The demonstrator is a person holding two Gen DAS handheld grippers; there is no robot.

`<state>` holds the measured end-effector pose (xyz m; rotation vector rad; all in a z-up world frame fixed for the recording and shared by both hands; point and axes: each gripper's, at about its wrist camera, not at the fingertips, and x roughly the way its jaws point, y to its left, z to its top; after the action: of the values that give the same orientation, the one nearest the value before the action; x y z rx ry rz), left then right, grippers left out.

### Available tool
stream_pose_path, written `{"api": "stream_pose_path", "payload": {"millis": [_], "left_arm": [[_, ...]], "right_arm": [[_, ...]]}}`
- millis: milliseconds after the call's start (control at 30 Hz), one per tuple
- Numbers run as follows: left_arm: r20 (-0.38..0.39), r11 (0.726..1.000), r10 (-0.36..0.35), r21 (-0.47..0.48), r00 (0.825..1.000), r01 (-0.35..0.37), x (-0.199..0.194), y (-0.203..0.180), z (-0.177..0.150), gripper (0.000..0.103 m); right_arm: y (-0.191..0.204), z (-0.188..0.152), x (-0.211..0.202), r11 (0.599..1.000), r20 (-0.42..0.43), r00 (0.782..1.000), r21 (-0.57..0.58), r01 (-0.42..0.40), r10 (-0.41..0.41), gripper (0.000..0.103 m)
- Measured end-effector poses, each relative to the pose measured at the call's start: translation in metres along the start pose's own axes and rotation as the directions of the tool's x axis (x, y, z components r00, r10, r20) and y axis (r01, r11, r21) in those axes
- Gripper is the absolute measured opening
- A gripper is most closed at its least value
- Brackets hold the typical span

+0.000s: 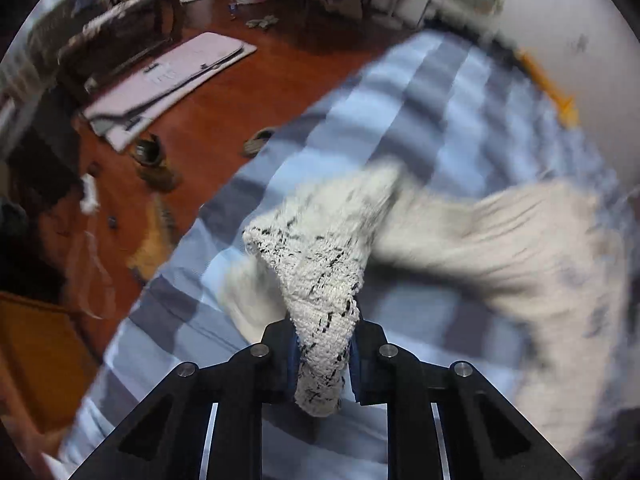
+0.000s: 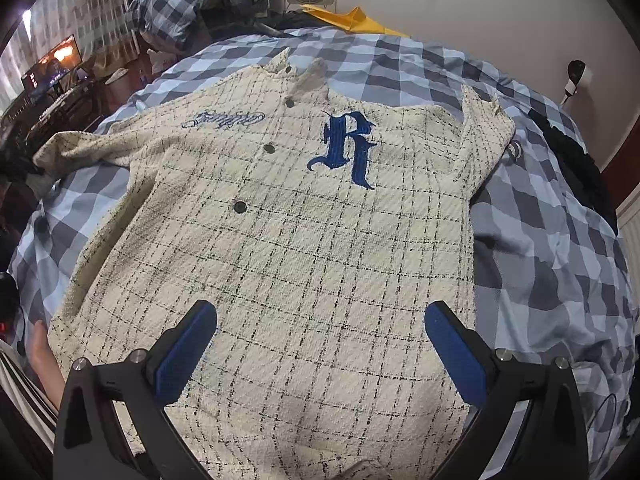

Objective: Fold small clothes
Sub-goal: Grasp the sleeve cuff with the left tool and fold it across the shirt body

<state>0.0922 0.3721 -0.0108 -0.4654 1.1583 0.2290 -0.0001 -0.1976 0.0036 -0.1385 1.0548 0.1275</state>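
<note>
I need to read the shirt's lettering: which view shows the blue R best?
The right wrist view: the blue R sits sharp and unobstructed on the flat cream shirt. The left wrist view shows only blurred, bunched fabric, no letter.

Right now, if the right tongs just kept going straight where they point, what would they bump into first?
Most likely the cream checked shirt lying flat on the blue checked bedcover. The right tongs stand open and empty above its lower part, with nothing in between, though how far off is hard to judge.

A blue-checked bed [image 2: 540, 240] carries a cream plaid jacket [image 2: 300, 240] spread flat.
</note>
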Motion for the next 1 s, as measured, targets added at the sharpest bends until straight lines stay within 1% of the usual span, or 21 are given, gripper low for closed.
{"api": "stream_pose_path", "payload": {"millis": [67, 100, 167, 300, 367, 433, 500, 533, 567, 600, 633, 667, 700, 767, 800, 833, 867, 900, 933, 967, 1000], "left_arm": [[0.031, 0.995, -0.097, -0.012, 0.995, 0.097, -0.033, -0.012, 0.009, 0.017], [0.043, 0.988, -0.153, -0.003, 0.987, 0.153, -0.056, -0.021, 0.009, 0.017], [0.036, 0.973, -0.229, 0.021, 0.973, 0.229, -0.083, -0.034, 0.027, 0.017], [-0.008, 0.949, -0.310, 0.057, 0.951, 0.310, -0.134, -0.083, 0.033, 0.017], [-0.018, 0.932, -0.352, 0.086, 0.936, 0.352, -0.153, -0.126, 0.032, 0.017], [-0.033, 0.910, -0.388, 0.146, 0.921, 0.388, -0.165, -0.181, 0.032, 0.017], [-0.055, 0.880, -0.427, 0.204, 0.903, 0.428, -0.172, -0.237, 0.032, 0.017], [-0.073, 0.851, -0.469, 0.231, 0.880, 0.472, -0.171, -0.278, 0.028, 0.017], [-0.079, 0.824, -0.510, 0.240, 0.856, 0.513, -0.169, -0.307, 0.027, 0.017], [-0.071, 0.784, -0.575, 0.237, 0.815, 0.574, -0.169, -0.346, 0.022, 0.017], [-0.058, 0.758, -0.617, 0.226, 0.785, 0.612, -0.171, -0.367, 0.017, 0.018], [-0.039, 0.723, -0.670, 0.192, 0.741, 0.664, -0.169, -0.396, 0.011, 0.019], [-0.044, 0.693, -0.707, 0.157, 0.705, 0.704, -0.164, -0.415, 0.005, 0.024], [-0.154, 0.587, -0.796, 0.035, 0.585, 0.809, -0.140, -0.456, -0.011, 0.058], [-0.217, 0.542, -0.823, -0.030, 0.524, 0.840, -0.128, -0.469, -0.020, 0.103], [-0.279, 0.508, -0.839, -0.099, 0.467, 0.855, -0.116, -0.481, -0.033, 0.103], [-0.304, 0.512, -0.833, -0.109, 0.462, 0.852, -0.110, -0.486, -0.041, 0.103], [-0.321, 0.540, -0.810, -0.083, 0.491, 0.837, -0.106, -0.486, -0.050, 0.103], [-0.314, 0.577, -0.782, -0.039, 0.538, 0.816, -0.104, -0.481, -0.055, 0.103], [-0.294, 0.630, -0.738, 0.025, 0.607, 0.777, -0.104, -0.473, -0.060, 0.103], [-0.253, 0.696, -0.670, 0.112, 0.698, 0.709, -0.106, -0.461, -0.064, 0.103]], "right_arm": [[-0.001, 0.000, -0.002, 1.000, 0.011, 1.000, 0.005, -0.005, 0.005, 0.102], [-0.002, -0.001, -0.003, 1.000, 0.016, 1.000, 0.008, -0.009, 0.009, 0.102], [-0.004, -0.001, -0.004, 1.000, 0.024, 1.000, 0.017, -0.019, 0.019, 0.102], [-0.010, -0.001, -0.005, 0.998, 0.034, 0.998, 0.049, -0.046, 0.045, 0.102], [-0.013, -0.001, -0.004, 0.996, 0.035, 0.998, 0.070, -0.062, 0.059, 0.102], [-0.017, -0.001, -0.004, 0.993, 0.036, 0.997, 0.090, -0.076, 0.073, 0.102], [-0.019, -0.001, -0.003, 0.991, 0.035, 0.996, 0.104, -0.084, 0.080, 0.102], [-0.019, -0.002, -0.003, 0.990, 0.031, 0.996, 0.109, -0.085, 0.082, 0.102], [-0.020, -0.002, -0.003, 0.990, 0.031, 0.996, 0.112, -0.088, 0.085, 0.102], [-0.021, -0.003, -0.003, 0.989, 0.031, 0.996, 0.116, -0.092, 0.089, 0.102], [-0.022, -0.003, -0.004, 0.988, 0.031, 0.995, 0.120, -0.094, 0.091, 0.102], [-0.023, -0.004, -0.004, 0.987, 0.032, 0.995, 0.126, -0.096, 0.093, 0.102], [-0.024, -0.004, -0.005, 0.986, 0.036, 0.995, 0.131, -0.102, 0.098, 0.102], [-0.028, -0.005, -0.008, 0.983, 0.049, 0.993, 0.144, -0.111, 0.105, 0.102], [-0.031, -0.006, -0.010, 0.981, 0.058, 0.992, 0.154, -0.118, 0.110, 0.102], [-0.034, -0.007, -0.011, 0.978, 0.068, 0.991, 0.166, -0.126, 0.116, 0.102], [-0.036, -0.008, -0.012, 0.975, 0.076, 0.990, 0.179, -0.132, 0.120, 0.102], [-0.039, -0.008, -0.013, 0.971, 0.082, 0.989, 0.195, -0.138, 0.125, 0.102], [-0.043, -0.008, -0.013, 0.966, 0.085, 0.988, 0.212, -0.147, 0.131, 0.102], [-0.045, -0.007, -0.011, 0.962, 0.085, 0.987, 0.225, -0.153, 0.137, 0.102], [-0.047, -0.006, -0.009, 0.958, 0.082, 0.986, 0.239, -0.160, 0.144, 0.102]]}}
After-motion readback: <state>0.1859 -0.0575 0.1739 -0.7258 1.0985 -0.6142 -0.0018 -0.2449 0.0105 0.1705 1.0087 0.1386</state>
